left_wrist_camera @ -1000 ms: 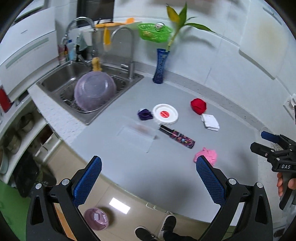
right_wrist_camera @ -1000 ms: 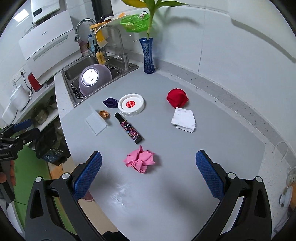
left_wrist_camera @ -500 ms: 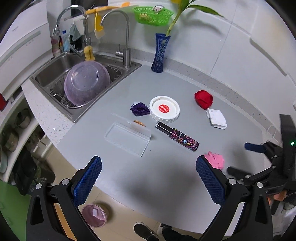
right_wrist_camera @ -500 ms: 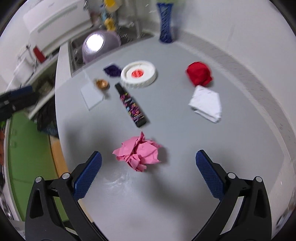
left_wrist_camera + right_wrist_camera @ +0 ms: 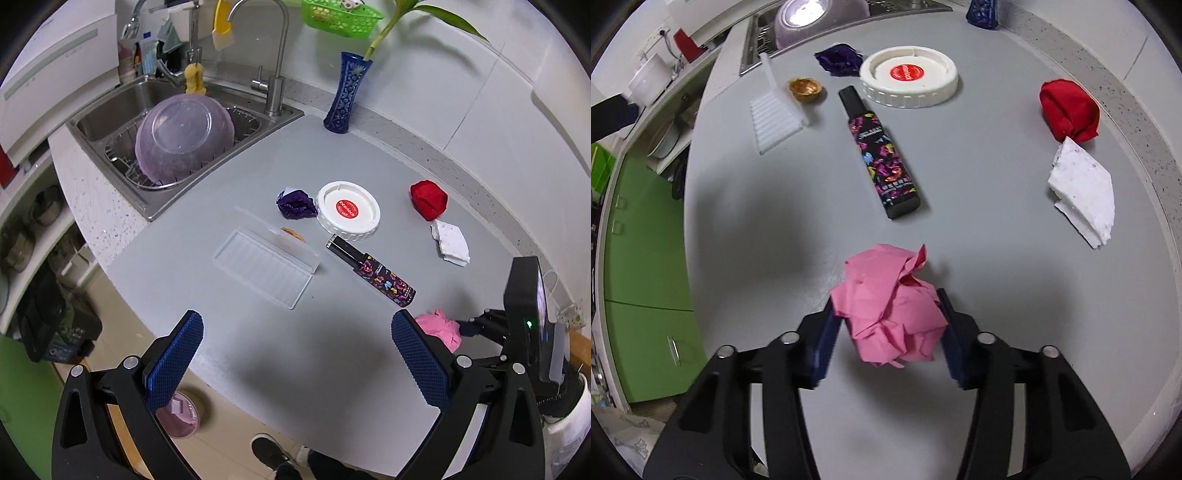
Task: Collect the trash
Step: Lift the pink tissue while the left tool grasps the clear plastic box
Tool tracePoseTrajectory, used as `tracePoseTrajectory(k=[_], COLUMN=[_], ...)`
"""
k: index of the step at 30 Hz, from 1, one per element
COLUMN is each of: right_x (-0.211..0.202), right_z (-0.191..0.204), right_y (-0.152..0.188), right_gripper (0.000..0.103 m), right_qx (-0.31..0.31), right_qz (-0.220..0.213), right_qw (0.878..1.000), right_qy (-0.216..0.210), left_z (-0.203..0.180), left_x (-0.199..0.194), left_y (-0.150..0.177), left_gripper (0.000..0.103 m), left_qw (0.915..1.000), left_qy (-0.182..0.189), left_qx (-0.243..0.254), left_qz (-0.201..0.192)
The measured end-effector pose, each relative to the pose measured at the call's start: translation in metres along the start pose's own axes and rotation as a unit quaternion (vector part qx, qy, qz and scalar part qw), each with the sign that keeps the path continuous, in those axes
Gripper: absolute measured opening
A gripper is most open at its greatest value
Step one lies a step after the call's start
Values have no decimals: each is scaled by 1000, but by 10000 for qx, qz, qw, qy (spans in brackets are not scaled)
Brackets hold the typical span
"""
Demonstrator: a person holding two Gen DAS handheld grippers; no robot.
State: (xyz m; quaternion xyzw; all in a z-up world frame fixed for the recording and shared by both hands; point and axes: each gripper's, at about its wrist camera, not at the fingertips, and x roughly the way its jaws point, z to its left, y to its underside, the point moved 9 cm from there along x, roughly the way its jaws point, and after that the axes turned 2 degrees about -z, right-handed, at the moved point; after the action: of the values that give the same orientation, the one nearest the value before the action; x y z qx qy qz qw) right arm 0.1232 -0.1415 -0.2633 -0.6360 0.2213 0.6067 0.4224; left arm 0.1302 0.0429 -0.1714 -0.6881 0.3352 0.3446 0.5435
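Right gripper (image 5: 886, 347): jaws closing, crumpled pink paper ball (image 5: 890, 310) between blue pads, both pads at or near its flanks; firm clamp not confirmed. Ball rests on grey countertop (image 5: 997, 229), near front edge. No long axis; grip direction free. Right hand nearer ball; left gripper (image 5: 295, 362) wide apart, empty, beside ball. Beyond ball: black patterned spray bottle (image 5: 879, 155), then white round lid (image 5: 908, 77), purple wrapper (image 5: 838, 59). Right of ball, farther: white folded napkin (image 5: 1082, 192), red cloth bundle (image 5: 1069, 109).
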Motion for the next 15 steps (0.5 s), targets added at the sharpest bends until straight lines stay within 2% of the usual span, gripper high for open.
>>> tracePoseTrajectory(k=[5, 15], right_x=[-17, -57], right_z=[-4, -13], right_y=[-4, -10], right_gripper=[34, 34], right_qx=[37, 36], right_qz=[-255, -679], right_qw=[9997, 9977], right_qy=[-51, 80], left_z=[0, 3], left_x=[9, 49], left_y=[-3, -23], left_gripper=[98, 98], left_qw=[9998, 9937], left_qy=[25, -115], left_qx=[-195, -1086], left_qz=[53, 247])
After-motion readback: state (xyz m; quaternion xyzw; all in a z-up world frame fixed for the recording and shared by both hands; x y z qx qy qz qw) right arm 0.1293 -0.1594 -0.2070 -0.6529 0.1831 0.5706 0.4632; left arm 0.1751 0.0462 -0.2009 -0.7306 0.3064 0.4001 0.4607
